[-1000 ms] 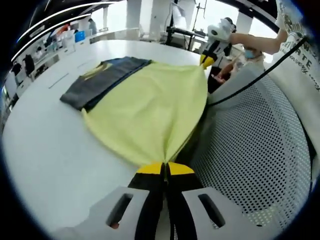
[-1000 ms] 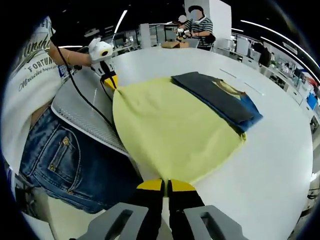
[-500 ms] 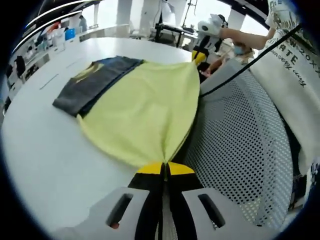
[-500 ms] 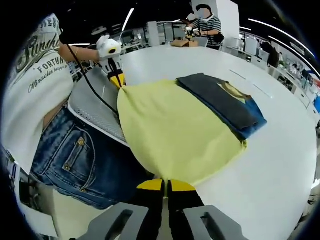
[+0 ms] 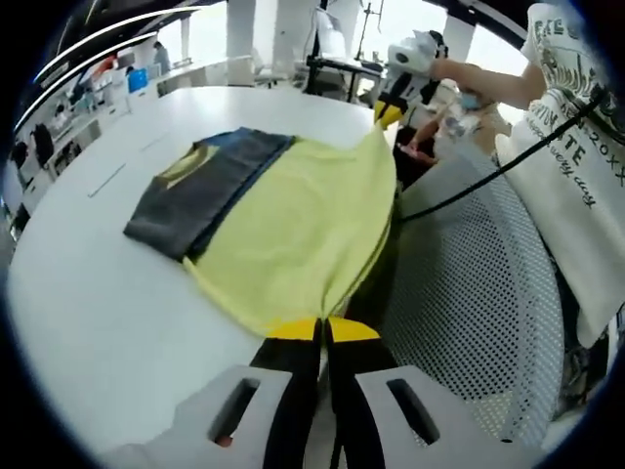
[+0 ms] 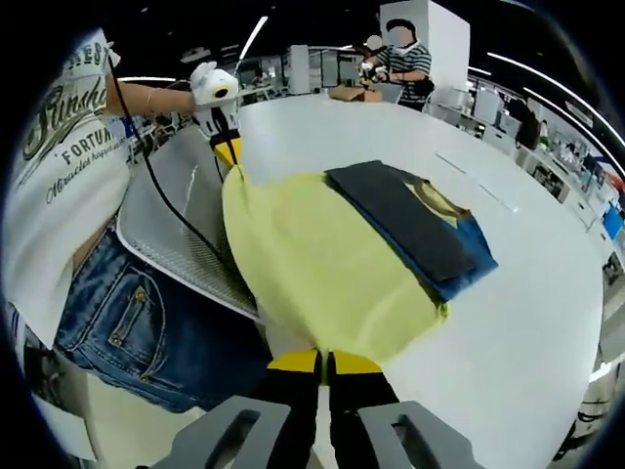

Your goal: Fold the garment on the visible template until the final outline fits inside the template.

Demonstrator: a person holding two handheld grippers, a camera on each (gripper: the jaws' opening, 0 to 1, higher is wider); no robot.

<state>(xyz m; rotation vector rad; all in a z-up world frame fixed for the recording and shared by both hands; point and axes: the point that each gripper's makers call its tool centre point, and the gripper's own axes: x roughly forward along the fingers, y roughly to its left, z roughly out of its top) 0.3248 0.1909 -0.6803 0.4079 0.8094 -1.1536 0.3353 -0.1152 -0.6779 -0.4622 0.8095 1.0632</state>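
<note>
Both grippers are clamped on the yellow garment [image 5: 293, 230]: left gripper [image 5: 322, 332], right gripper [image 6: 322, 363], its hem stretched lengthwise between them above the white table [image 5: 88, 293].

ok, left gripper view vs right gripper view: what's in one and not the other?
Left gripper view alone: the left gripper shut on the yellow cloth's near edge, with the right gripper pinching the far corner.

Right gripper view alone: a person in a striped top behind the table, and blue jeans.

Both: yellow cloth, dark folded garment, white table, perforated grey mat.
</note>
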